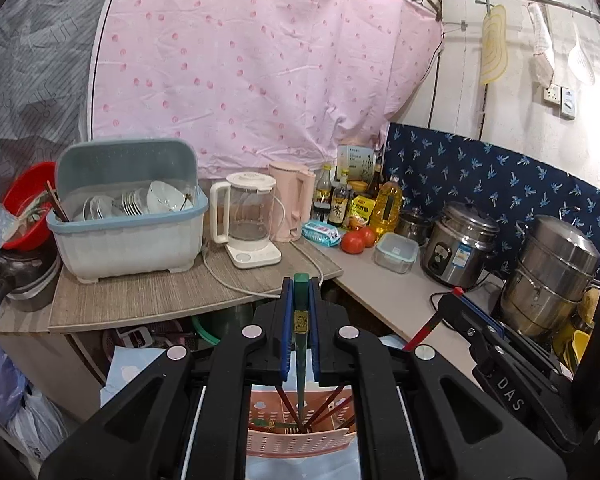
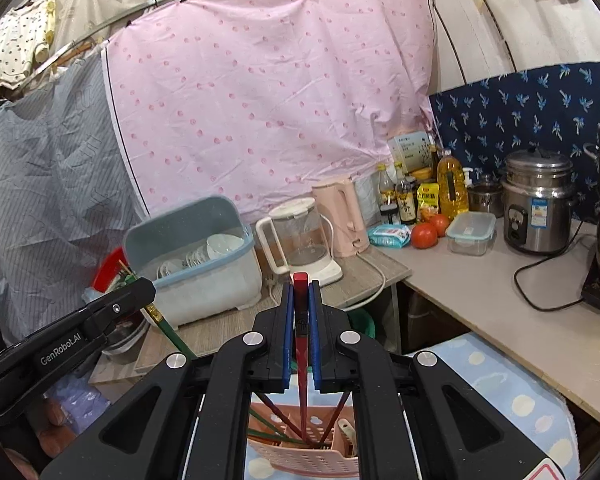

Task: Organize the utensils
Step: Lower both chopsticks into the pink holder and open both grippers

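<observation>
A cramped kitchen corner is shown, its rear closed off by a pink dotted sheet [image 1: 256,64] pegged to a curved rail, with a grey striped cloth [image 2: 48,184] hung at the left of the frame and a navy patterned cloth [image 1: 496,184] pinned behind the counter at the right. A wood-grain tabletop [image 1: 172,296] at centre left carries a blue-rimmed dish rack [image 1: 128,224] filled with white bowls and plates, a glass kettle [image 1: 248,220] and a pink kettle [image 1: 292,200]. A pale counter [image 2: 512,300] is seen running to the right, set with sauce bottles, a bottle of oil [image 2: 452,184], two tomatoes [image 2: 424,236], a lidded glass box [image 2: 472,232] and a steel rice cooker [image 2: 540,208].

"GenRobot.AI" can be read on the left gripper's arm in the right wrist view, and the letters "DAS" on the right gripper's arm in the left wrist view; the bottle labels are too small to be read.

The left gripper [image 1: 301,280] is clenched on a green chopstick [image 1: 301,360], and the right gripper [image 2: 301,280] is clenched on a red chopstick [image 2: 301,360]. Both sticks are held upright, their tips lowered into a pink perforated basket [image 2: 308,456] at the bottom centre of each frame, where further red and green chopsticks are leaning. The basket is seen above a blue cloth with pale dots [image 2: 512,392].
</observation>
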Demonstrator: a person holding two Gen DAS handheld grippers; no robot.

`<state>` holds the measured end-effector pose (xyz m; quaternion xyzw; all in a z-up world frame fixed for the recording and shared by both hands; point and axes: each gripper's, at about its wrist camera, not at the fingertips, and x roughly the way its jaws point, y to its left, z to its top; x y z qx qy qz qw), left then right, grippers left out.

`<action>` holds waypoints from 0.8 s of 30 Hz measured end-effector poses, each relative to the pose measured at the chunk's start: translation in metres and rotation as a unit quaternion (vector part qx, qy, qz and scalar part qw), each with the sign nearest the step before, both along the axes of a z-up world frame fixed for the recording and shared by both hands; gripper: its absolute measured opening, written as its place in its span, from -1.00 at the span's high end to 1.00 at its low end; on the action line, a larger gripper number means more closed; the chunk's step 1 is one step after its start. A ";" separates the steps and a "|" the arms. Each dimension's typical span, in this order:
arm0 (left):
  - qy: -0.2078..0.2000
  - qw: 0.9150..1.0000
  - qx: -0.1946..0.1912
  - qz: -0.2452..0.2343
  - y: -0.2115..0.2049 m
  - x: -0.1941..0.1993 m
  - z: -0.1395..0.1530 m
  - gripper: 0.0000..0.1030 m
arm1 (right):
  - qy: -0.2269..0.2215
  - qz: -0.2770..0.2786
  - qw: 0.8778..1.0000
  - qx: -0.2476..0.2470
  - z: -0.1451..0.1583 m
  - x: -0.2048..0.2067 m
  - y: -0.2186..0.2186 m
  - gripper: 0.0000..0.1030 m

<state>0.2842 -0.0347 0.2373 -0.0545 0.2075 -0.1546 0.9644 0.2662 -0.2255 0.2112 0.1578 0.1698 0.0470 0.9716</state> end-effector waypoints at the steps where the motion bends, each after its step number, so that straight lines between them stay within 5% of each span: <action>1: 0.004 1.000 0.001 0.000 0.000 0.002 -0.005 0.87 | 0.006 0.001 1.000 -0.001 -0.007 0.003 0.000 0.86; 15: 0.052 0.999 0.011 0.007 0.000 0.020 -0.055 0.86 | 0.075 0.012 0.997 -0.009 -0.074 0.017 0.012 0.83; 19: 0.047 0.998 0.018 0.023 0.002 0.014 -0.060 0.33 | 0.075 -0.003 0.997 -0.007 -0.080 0.009 0.009 0.48; 24: 0.055 0.998 0.014 0.025 0.008 0.005 -0.066 0.30 | 0.076 -0.010 0.997 -0.002 -0.083 -0.004 0.006 0.43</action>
